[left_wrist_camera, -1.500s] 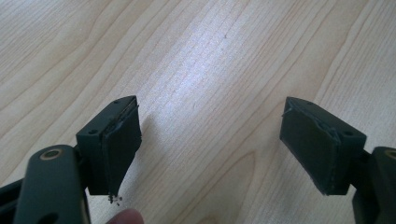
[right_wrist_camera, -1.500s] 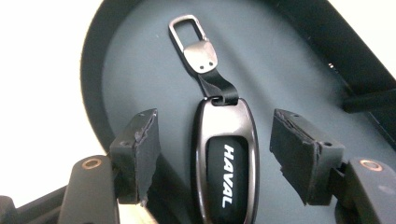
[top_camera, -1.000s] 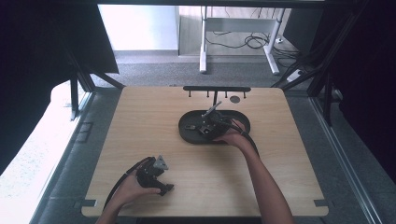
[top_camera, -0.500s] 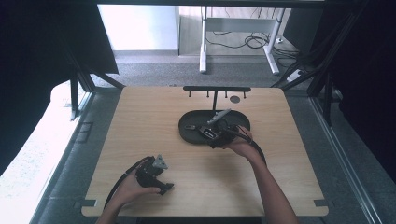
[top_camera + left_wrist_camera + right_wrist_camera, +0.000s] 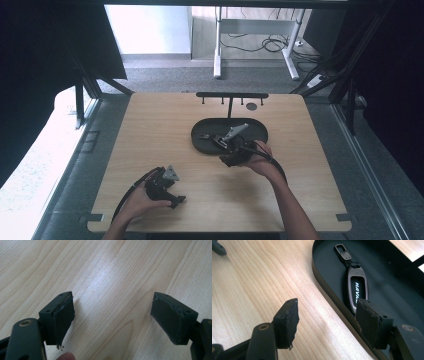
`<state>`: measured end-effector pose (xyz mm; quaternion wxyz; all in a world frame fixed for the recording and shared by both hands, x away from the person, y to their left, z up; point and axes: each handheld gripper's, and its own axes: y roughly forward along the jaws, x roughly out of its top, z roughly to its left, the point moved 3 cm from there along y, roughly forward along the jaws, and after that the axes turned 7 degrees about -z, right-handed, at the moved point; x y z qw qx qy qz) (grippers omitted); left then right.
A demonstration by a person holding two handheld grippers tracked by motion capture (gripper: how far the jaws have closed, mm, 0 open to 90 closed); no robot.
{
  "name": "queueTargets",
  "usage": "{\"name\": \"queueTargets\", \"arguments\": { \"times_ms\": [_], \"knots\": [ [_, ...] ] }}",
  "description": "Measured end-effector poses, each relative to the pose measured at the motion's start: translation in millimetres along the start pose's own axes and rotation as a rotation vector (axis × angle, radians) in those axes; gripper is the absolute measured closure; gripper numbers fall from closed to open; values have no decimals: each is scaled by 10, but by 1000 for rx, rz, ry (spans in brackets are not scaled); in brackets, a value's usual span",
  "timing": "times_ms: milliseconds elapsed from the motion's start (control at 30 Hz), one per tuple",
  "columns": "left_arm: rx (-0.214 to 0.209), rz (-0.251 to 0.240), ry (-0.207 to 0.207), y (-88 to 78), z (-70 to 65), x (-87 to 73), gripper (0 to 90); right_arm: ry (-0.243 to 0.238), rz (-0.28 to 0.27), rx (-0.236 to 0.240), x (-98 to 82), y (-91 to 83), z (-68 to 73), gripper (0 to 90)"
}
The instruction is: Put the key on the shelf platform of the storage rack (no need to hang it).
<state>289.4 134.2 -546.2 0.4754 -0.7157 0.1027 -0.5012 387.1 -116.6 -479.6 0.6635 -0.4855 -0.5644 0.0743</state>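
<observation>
On a pale wood table [image 5: 150,125], a dark oval tray [image 5: 329,277] holds a key fob [image 5: 357,290] (lettered HAVAL), its long axis running along the tray, clip end away. Right tongs [image 5: 327,320] straddle the rim, just been closing, gripping nothing. Left tongs [image 5: 112,322] gape over bare wood.

White letters reading "HAVAL" stand on the dark key fob [image 5: 357,290] lying in the black tray [image 5: 329,287].
</observation>
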Motion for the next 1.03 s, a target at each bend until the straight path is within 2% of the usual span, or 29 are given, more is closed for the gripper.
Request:
{"name": "queueTargets", "arguments": {
  "times_ms": [167,400,833,933,1033],
  "knots": [
    [1,-3,0,-9,-3,4,194,1,-18,1,-68,-66,51,360],
    [3,-5,-5,-18,3,4,194,5,-48,-6,-308,-215,145,365],
    [7,-10,-7,-33,12,4,194,61,-118,-35,-670,-347,179,368],
    [10,-14,-7,-41,16,7,196,62,-103,-45,-704,-359,178,361],
    [13,-22,-9,-54,15,14,198,70,-123,-46,-713,-391,175,361]
  ]
}}
